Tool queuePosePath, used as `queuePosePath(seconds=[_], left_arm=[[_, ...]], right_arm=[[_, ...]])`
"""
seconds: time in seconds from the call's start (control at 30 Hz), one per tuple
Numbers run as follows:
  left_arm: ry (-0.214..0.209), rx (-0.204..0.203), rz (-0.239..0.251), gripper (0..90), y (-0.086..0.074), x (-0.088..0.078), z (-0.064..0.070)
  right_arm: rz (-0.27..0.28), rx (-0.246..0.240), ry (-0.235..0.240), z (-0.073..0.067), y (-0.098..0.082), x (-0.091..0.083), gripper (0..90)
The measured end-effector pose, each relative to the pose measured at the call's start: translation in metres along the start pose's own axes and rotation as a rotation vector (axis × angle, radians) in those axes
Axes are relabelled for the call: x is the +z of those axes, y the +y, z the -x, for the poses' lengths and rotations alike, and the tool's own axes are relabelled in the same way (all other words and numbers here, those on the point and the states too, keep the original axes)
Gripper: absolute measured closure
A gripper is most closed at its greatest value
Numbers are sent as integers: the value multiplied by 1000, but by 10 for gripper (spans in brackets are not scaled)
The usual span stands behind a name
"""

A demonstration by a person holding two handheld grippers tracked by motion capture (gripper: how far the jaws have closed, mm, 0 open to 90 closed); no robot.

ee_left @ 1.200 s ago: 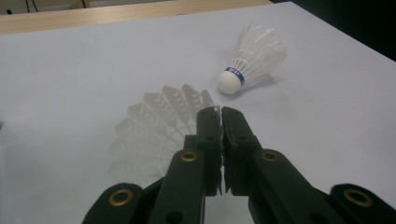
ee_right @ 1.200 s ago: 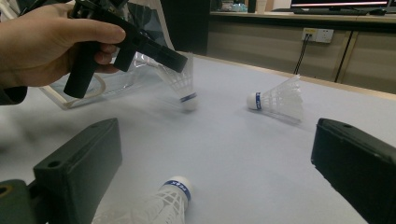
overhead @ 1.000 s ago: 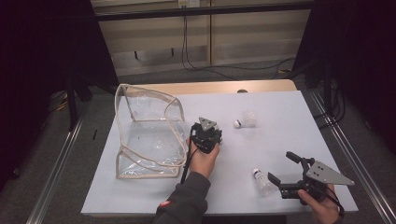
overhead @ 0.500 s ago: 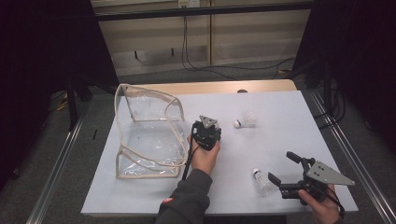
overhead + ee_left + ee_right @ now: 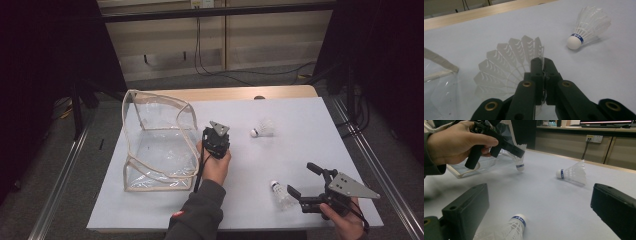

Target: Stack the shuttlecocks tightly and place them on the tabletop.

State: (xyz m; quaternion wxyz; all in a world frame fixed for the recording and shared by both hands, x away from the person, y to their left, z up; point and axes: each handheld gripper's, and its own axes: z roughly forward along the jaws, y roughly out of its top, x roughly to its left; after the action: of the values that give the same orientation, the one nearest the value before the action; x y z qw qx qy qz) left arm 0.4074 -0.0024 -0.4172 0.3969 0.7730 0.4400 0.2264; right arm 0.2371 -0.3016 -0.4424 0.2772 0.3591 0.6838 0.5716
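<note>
Shuttlecock (image 5: 509, 65) cork hidden behind clamped left gripper (image 5: 543, 65)

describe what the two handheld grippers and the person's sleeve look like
Both are black pistol-grip tools with two blocky black jaws. The left gripper has brass-coloured rivets on its jaw links, a small grey three-cornered plate on top and a black cable trailing along the arm. The right gripper carries a larger grey three-cornered plate. The left arm wears a dark grey sleeve with a small red mark near the elbow.
</note>
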Motion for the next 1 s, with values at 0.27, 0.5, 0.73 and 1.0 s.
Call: queuePosePath(seconds=[0.27,0.5,0.73,1.0], left_arm=[[-3,7,-22,863,-2,5,2],[-51,-3,-21,781,0,7,6],[-102,-10,-2,717,8,6,12],[-132,-13,10,700,14,5,16]], right_arm=[[-1,1,2,0,0,0,12],[-1,3,3,0,0,0,12],[-2,4,4,0,0,0,12],[-3,2,4,0,0,0,12]])
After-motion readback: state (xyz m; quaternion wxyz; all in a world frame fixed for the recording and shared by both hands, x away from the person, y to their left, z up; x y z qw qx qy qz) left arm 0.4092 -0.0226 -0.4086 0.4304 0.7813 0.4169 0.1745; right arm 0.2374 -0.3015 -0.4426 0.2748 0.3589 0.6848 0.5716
